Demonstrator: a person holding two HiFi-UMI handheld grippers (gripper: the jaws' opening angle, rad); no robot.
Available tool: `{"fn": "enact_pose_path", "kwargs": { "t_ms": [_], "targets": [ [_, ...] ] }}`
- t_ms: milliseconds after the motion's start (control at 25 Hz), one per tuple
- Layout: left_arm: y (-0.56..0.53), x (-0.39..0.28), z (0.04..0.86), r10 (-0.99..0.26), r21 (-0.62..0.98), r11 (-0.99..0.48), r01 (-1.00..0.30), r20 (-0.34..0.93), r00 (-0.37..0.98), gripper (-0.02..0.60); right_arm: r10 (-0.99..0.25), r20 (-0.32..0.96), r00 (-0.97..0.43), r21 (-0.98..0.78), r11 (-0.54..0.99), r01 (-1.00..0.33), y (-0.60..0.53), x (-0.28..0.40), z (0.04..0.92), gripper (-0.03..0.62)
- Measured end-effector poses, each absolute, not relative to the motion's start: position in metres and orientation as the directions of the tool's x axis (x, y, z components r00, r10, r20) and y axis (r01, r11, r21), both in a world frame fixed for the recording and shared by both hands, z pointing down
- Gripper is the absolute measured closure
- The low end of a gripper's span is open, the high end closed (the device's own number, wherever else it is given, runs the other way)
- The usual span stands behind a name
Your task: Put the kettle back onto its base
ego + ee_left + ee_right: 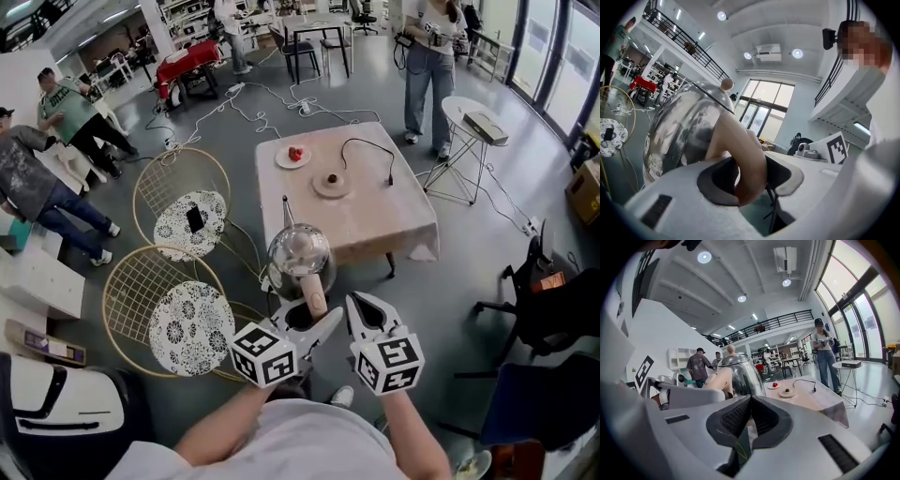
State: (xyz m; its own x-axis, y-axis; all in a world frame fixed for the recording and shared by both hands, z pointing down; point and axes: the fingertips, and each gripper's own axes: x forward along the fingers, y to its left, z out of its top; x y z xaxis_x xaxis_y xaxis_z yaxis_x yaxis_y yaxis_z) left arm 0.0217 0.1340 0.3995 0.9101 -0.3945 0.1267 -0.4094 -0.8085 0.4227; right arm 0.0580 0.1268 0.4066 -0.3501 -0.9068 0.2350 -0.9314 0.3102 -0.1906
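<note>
Now we hold the shiny round steel kettle point(298, 255) upright, thin spout point(286, 214) pointing away from us, pale curved handle point(743, 150) toward our left gripper point(750, 176), whose jaws, fairly wide, clamp that handle. Our right gripper point(749, 418), just beside, is closed on nothing. Its view shows the round tan base point(786, 393) well ahead on the cloth-covered table point(820, 401); the left's does not.
</note>
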Motion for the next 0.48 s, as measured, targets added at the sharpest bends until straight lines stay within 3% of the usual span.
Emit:
{"fn": "enact_pose_path", "kwargs": {
  "t_ms": [480],
  "targets": [
    [0.031,0.027,0.404,-0.257,0.432,-0.858,-0.277,0.105,0.961,0.422,-0.931,0.274,-0.242,-0.175,0.199,-0.964,0.017,0.059,0.414,0.589]
  ]
}}
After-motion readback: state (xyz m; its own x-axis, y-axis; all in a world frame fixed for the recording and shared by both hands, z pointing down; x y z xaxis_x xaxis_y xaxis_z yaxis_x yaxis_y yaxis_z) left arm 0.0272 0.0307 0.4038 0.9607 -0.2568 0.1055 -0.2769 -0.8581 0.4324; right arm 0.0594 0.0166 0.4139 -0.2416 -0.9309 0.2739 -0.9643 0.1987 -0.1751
